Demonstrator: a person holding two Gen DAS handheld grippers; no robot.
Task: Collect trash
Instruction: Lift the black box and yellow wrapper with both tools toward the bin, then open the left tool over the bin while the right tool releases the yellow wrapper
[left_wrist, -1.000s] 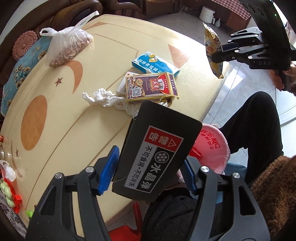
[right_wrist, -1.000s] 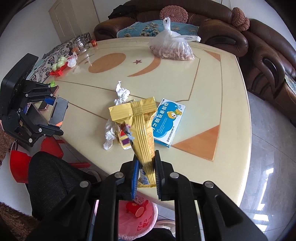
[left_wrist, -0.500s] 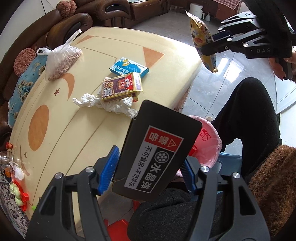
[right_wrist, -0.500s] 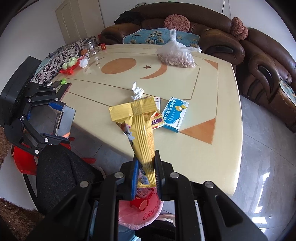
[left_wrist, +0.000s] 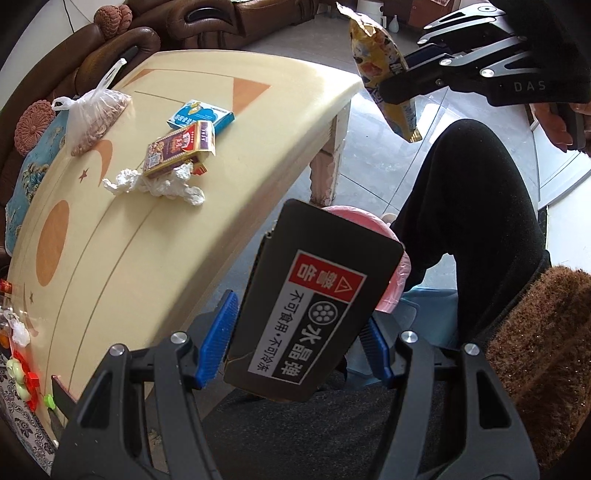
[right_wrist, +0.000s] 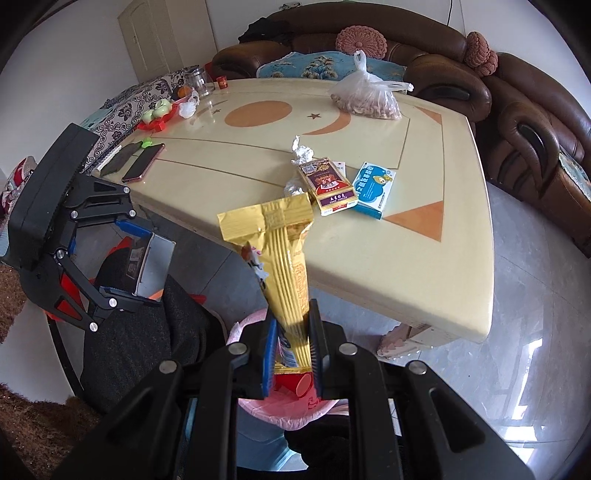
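Observation:
My left gripper (left_wrist: 297, 339) is shut on a black box (left_wrist: 317, 295) with a red and white warning label, held off the table's near edge. Seen from the right wrist, that gripper (right_wrist: 110, 254) and box (right_wrist: 147, 262) hang at the left over the person's dark lap. My right gripper (right_wrist: 293, 343) is shut on the lower end of a gold snack wrapper (right_wrist: 284, 251), which stands up from the pads. Directly beneath it sits a bin with a pink liner (right_wrist: 258, 402). In the left wrist view the pink liner (left_wrist: 395, 266) shows behind the box, with the wrapper (left_wrist: 380, 70) at top right.
On the cream table (left_wrist: 184, 240) lie a red-purple carton (left_wrist: 181, 147), a blue carton (left_wrist: 201, 116), crumpled white tissue (left_wrist: 162, 184) and a plastic bag of nuts (left_wrist: 92, 122). Two phones (right_wrist: 142, 162) lie near its left edge. Brown sofas (right_wrist: 535, 140) stand behind.
Both grippers have drawn back off the table with their loads still held. The table looks farther away in both views, and the pink-lined bin now sits right below the right gripper.

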